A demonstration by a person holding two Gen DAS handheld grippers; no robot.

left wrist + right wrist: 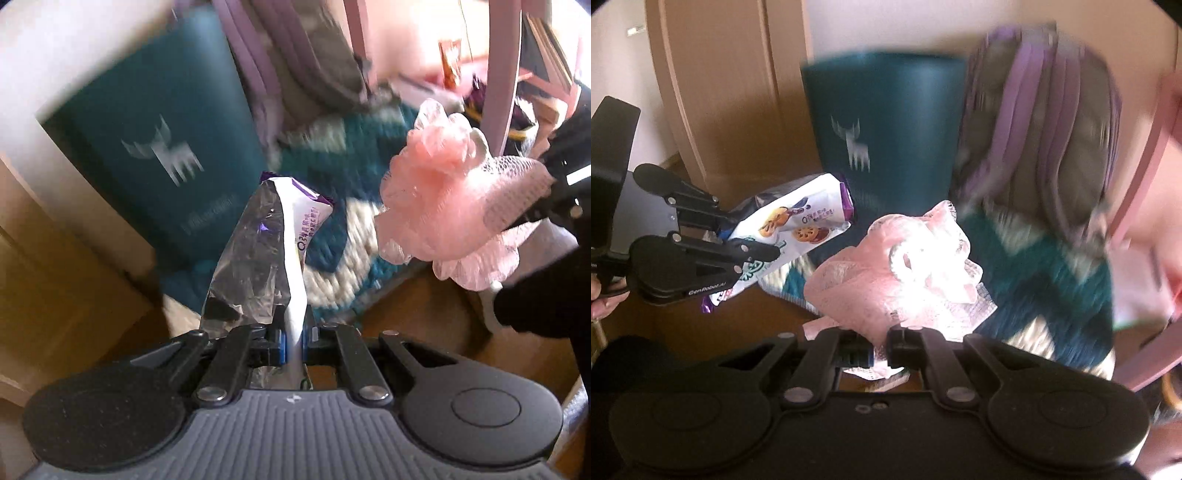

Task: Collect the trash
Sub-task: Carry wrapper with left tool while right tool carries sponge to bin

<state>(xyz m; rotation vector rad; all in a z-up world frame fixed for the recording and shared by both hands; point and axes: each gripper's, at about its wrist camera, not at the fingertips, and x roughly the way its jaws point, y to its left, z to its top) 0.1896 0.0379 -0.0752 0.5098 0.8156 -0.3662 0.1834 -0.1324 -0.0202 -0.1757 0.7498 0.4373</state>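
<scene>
On the left side, the left gripper (295, 332) has its fingers pinched tight on a snack wrapper (258, 258). The wrapper is shiny silver inside and white and purple outside. It sticks straight out from the fingers, long way forward, with its far end pointing at the green bin (166, 147). The bin has a white deer on it and stands just past the wrapper's tip, a bit to the left. It stands by a wooden door and the wall.

In the middle there is a blue and white rug (343, 229) on the brown floor. Behind it, next to the bin, leans a purple and grey backpack (1045, 129).

On the right side, the right gripper (881, 352) has its fingers pressed together on a pink mesh puff (897, 280), the kind used in the bath. The puff bunches up in front of the fingers and hangs in the air over the rug. From this gripper, the bin (882, 140) is ahead and a little left, behind the puff.

Both things are up in the air and not in the bin yet. The left hand looks nearer to the bin, so the wrapper could go in first. The next move likely needs each hand to get over the open top of the bin, which cannot be seen well here.
</scene>
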